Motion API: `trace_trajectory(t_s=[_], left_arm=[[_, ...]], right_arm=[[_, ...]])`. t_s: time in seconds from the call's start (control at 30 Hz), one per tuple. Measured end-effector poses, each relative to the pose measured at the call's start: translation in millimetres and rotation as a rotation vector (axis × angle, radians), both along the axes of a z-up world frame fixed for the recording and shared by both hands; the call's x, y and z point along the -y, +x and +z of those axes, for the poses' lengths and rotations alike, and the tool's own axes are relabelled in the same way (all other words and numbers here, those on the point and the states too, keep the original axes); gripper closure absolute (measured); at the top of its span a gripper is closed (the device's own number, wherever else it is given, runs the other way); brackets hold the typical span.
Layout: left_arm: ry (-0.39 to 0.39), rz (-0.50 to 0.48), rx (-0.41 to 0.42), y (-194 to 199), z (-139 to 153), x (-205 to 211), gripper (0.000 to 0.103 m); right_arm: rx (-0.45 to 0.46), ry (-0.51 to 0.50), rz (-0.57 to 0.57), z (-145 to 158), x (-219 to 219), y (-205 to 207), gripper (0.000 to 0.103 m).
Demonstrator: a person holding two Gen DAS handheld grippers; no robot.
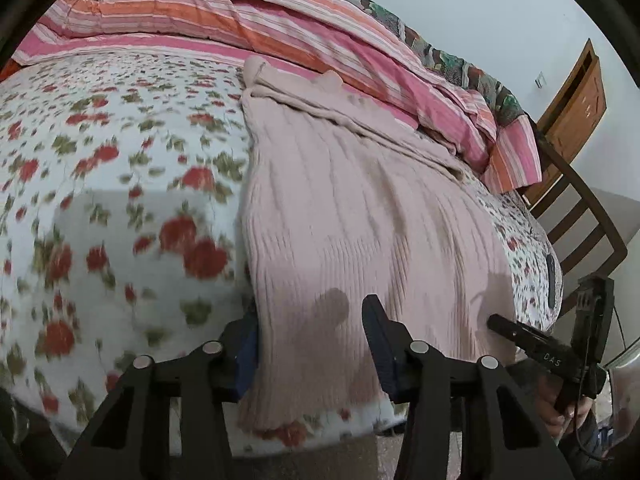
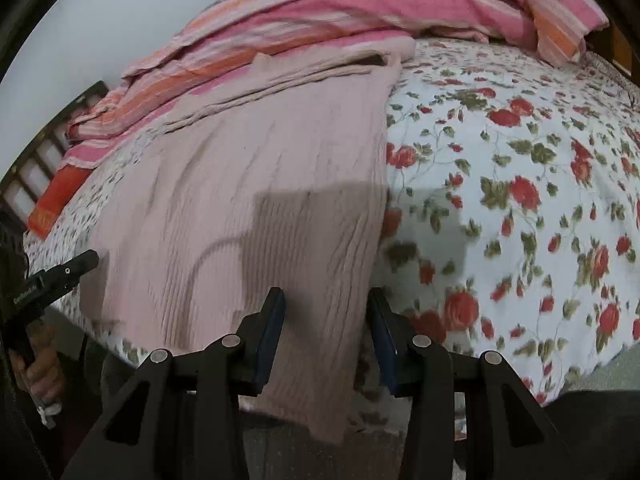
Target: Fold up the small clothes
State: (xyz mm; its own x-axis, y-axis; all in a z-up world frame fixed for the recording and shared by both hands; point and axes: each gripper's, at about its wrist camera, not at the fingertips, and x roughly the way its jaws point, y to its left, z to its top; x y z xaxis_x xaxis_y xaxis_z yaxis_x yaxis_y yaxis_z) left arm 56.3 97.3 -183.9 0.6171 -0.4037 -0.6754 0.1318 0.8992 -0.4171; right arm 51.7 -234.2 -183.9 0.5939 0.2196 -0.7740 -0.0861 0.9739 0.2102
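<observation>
Floral cotton, white with red roses, covers the bed [image 1: 104, 184], with a striped pink-and-orange quilt [image 1: 248, 16] heaped along its far side. Across the sheet lies a pale pink ribbed knit garment [image 1: 352, 208], its near hem hanging over the bed's edge. The left gripper [image 1: 312, 344] straddles one hem corner, the right gripper [image 2: 326, 336] the other; both jaws are partly open, fabric between them, pads not visibly pressing.

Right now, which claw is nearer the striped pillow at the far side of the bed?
Right. The right claw straddles the pink knit's near hem, with the striped pillow beyond it, up and to the right. The left claw straddles the hem's other corner, farther from it.
</observation>
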Motion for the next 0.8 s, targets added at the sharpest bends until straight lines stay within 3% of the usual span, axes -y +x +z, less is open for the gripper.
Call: trace_trajectory(t_s=[0.1,0.17,0.2,0.23,0.27,0.5,0.8], left_arm=[[-0.039,0.037,0.005,-11,-6,-3,0.067],[-0.067,0.045,-0.007,-14,-11,-3,0.079],[-0.063,0.045,-0.015,-13,-12,-1,0.085],[-0.049,0.040,-0.022,-12,-11,2,0.093],[-0.039,0.036,-0.015,-12,-8,4,0.093],[-0.146,0.065,0.093,-32,35,-14,0.094],[-0.204,0.046,0.104,-30,51,-17,0.094]], right_arm=[[0.003,0.015,0.035,0,-3,-9,0.062],[0.007,0.015,0.038,-1,-5,-12,0.067],[0.003,0.013,0.042,-2,-7,-11,0.072],[-0.002,0.007,0.045,-2,-8,-9,0.083],[-0.011,0.015,0.053,-3,-9,-8,0.098],[0.082,0.150,0.047,30,25,-34,0.099],[0.109,0.242,0.027,54,47,-37,0.099]])
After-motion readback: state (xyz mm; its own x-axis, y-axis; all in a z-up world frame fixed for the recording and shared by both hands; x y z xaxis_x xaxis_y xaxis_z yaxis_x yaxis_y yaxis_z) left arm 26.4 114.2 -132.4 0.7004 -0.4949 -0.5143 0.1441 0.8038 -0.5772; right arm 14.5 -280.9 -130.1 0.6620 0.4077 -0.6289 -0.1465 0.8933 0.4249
